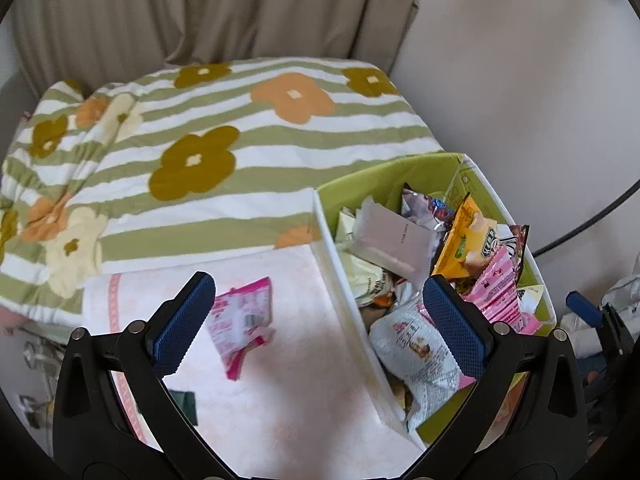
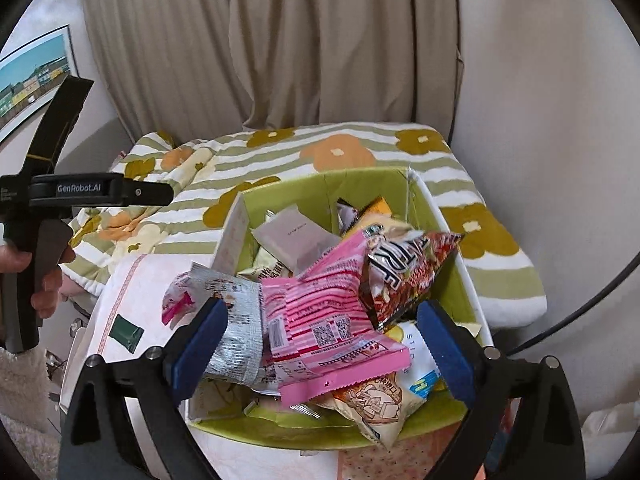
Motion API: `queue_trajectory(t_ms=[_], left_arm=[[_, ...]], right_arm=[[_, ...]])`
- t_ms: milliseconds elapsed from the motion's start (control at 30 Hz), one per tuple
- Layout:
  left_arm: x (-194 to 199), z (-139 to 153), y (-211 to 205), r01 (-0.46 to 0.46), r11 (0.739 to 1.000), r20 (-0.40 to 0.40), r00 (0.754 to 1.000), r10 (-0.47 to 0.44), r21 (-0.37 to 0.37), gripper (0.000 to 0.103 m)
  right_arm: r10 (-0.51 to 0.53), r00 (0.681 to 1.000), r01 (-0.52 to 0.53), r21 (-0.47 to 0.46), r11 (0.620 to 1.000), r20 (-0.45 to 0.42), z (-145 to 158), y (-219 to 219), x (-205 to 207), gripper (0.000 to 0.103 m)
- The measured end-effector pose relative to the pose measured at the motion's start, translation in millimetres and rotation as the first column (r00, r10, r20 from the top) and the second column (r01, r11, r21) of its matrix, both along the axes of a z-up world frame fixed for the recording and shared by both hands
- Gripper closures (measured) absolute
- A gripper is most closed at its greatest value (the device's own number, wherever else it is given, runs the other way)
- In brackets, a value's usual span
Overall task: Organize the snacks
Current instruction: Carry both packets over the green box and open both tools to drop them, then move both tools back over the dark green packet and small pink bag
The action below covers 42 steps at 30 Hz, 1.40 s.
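- My left gripper (image 1: 320,332) is spread wide, nothing between the pads. It straddles the white near wall of the green box (image 1: 424,172).
- A small pink packet (image 1: 242,320) lies loose on the pale towel (image 1: 288,400), just inside the left finger and slightly ahead. Its long axis runs roughly fore-aft, tilted a little. The left hand is clearly the nearer one to it.
- My right gripper (image 2: 320,344) is also spread and holds nothing. It hangs over the box's near end, above a large pink striped bag (image 2: 320,320) heaped on other packets.
- The silver-white packet (image 2: 232,320) sits at the box's left edge, touching the right gripper's left pad.
- A dark green sachet (image 2: 127,333) sits apart on the towel.
- Surface: soft towel over a flowered striped quilt (image 1: 224,128); I'd expect some give under a press.
- Room: curtain (image 2: 280,40) behind, plain wall to the right.
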<state>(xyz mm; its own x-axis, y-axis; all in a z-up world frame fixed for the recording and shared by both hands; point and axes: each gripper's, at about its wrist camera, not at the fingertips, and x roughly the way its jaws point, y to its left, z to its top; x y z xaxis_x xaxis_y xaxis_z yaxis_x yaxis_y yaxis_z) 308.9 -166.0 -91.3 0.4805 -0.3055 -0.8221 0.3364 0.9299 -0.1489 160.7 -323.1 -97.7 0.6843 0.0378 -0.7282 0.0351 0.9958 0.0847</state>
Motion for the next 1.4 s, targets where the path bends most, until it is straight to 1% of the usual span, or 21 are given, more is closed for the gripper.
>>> queue_trajectory(t_ms=[133,267,400,533,633,700,800,900,1033,1167,1233,1333,1400], left_arm=[[-18.3,13.3,17.5,-0.048,0.999,0.031,0.998,0.048,0.002,0.000],[-39.1,23.9,43.3,-0.119,0.993,0.068,0.991,0.118,0.009,0.000],[-61.6,31.2,72.9,-0.205,0.978,0.090,0.975,0.203,0.021,0.000],[-85.4,33.4,106.7,-0.294,0.955,0.097,0.952,0.289,0.037,0.000],[-100.4,28.6,126.8,-0.334,0.941,0.100,0.939,0.328,0.051,0.000],[-107.8,22.1,140.4,-0.356,0.932,0.088,0.933,0.349,0.071,0.000],[-114.0,10.0,156.1,-0.365,0.928,0.056,0.931,0.361,0.079,0.000],[-116.4,-7.6,170.4,-0.368,0.925,0.011,0.929,0.369,0.096,0.000],[-112.1,-31.9,184.3,-0.348,0.931,-0.043,0.934,0.354,0.109,0.000],[-100.9,-59.4,194.9,-0.303,0.947,-0.112,0.943,0.315,0.108,0.000],[-93.7,-73.3,197.2,-0.267,0.957,-0.154,0.947,0.282,0.110,0.000],[-84.3,-90.2,199.4,-0.224,0.967,-0.198,0.949,0.244,0.120,0.000],[-76.8,-104.2,201.5,-0.203,0.970,-0.234,0.945,0.229,0.133,0.000]], right_arm=[[0.049,0.999,-0.049,-0.005,0.999,0.018,11.6,5.4,-1.3,0.008],[0.125,0.990,-0.124,-0.019,0.992,0.064,24.9,17.5,-2.0,0.008],[0.209,0.973,-0.210,0.000,0.978,0.096,34.4,31.2,1.9,0.008],[0.277,0.954,-0.281,0.020,0.959,0.117,39.0,47.3,8.9,0.008],[0.314,0.939,-0.316,-0.006,0.949,0.144,40.9,64.9,11.5,0.008],[0.335,0.930,-0.335,-0.028,0.942,0.154,41.6,76.2,12.1,0.008],[0.362,0.919,-0.361,-0.040,0.932,0.158,42.5,94.0,15.2,0.008],[0.385,0.912,-0.387,-0.016,0.922,0.140,39.0,109.2,23.4,0.008],[0.406,0.908,-0.409,0.003,0.913,0.104,29.1,134.6,40.0,0.008],[0.396,0.916,-0.397,0.010,0.918,0.059,16.9,158.5,56.2,0.008],[0.378,0.925,-0.379,0.030,0.925,0.029,8.1,170.6,65.5,0.008],[0.348,0.937,-0.346,0.071,0.936,-0.023,-6.0,186.9,80.3,0.008],[0.331,0.942,-0.326,0.077,0.942,-0.055,-16.6,197.8,90.1,0.008]])
